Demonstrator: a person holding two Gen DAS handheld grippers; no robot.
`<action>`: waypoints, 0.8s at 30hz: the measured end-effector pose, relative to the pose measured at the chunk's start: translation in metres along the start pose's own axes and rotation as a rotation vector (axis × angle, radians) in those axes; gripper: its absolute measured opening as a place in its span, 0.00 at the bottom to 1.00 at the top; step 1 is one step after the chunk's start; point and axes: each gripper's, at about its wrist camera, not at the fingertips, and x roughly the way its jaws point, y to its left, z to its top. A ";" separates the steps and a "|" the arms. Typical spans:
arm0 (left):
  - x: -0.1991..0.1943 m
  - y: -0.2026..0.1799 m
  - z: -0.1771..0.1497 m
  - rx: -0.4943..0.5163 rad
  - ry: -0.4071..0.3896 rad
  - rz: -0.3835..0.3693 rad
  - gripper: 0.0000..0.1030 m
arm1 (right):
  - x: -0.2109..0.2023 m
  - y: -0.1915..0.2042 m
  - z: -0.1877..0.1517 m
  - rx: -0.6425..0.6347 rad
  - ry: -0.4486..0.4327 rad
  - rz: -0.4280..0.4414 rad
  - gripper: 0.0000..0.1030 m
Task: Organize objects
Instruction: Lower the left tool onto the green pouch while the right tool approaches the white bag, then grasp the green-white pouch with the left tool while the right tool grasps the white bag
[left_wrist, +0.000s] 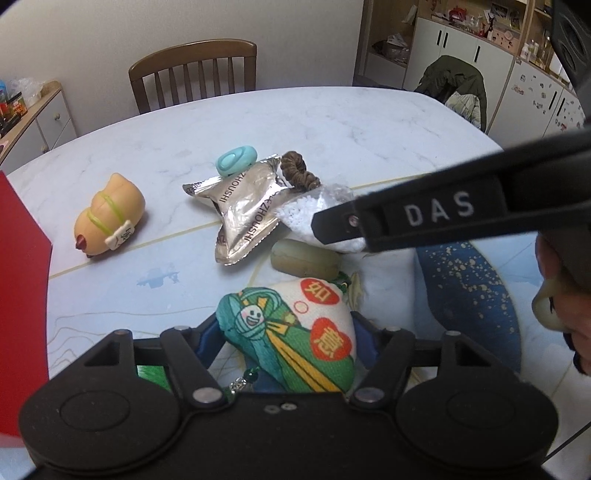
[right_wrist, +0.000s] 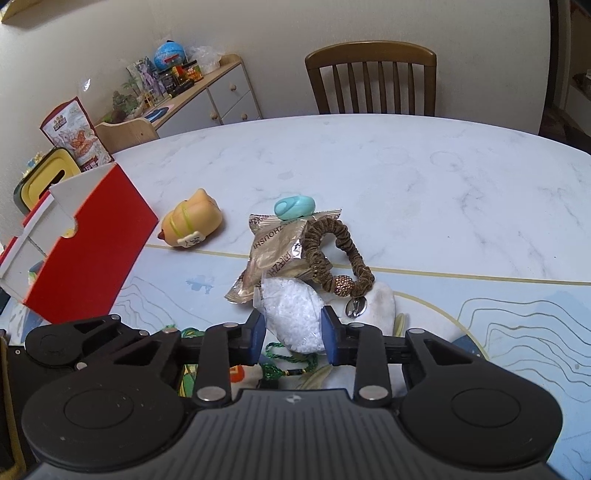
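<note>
My left gripper (left_wrist: 286, 341) is shut on an embroidered cloth pouch (left_wrist: 295, 310), green and white with red hearts, its blue fingers (left_wrist: 207, 341) pressing both sides. My right gripper (right_wrist: 293, 332) is shut on a clear bag of white granules (right_wrist: 291, 317); in the left wrist view one of its black fingers (left_wrist: 406, 218) crosses over that bag (left_wrist: 310, 206). Beyond them lie a silver snack packet (right_wrist: 275, 251), a brown scrunchie (right_wrist: 332, 258), a teal oval piece (right_wrist: 294, 207) and a tan squishy toy (right_wrist: 192, 223). A greenish bar (left_wrist: 304, 260) lies just past the pouch.
A red open box (right_wrist: 88, 251) stands at the left edge of the marble table (right_wrist: 406, 177). A printed blue mat (right_wrist: 517, 325) covers the near side. A wooden chair (right_wrist: 369, 77) stands at the far side. A hand (left_wrist: 565, 314) shows at the right.
</note>
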 end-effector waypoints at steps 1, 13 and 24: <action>-0.003 0.001 0.000 -0.004 -0.003 -0.001 0.66 | -0.004 0.001 0.000 0.000 -0.003 0.002 0.30; -0.045 0.012 0.002 -0.046 -0.021 -0.003 0.66 | -0.055 0.020 -0.006 0.009 -0.047 -0.007 0.30; -0.098 0.036 0.009 -0.090 -0.042 -0.021 0.66 | -0.097 0.048 -0.011 0.019 -0.065 -0.001 0.30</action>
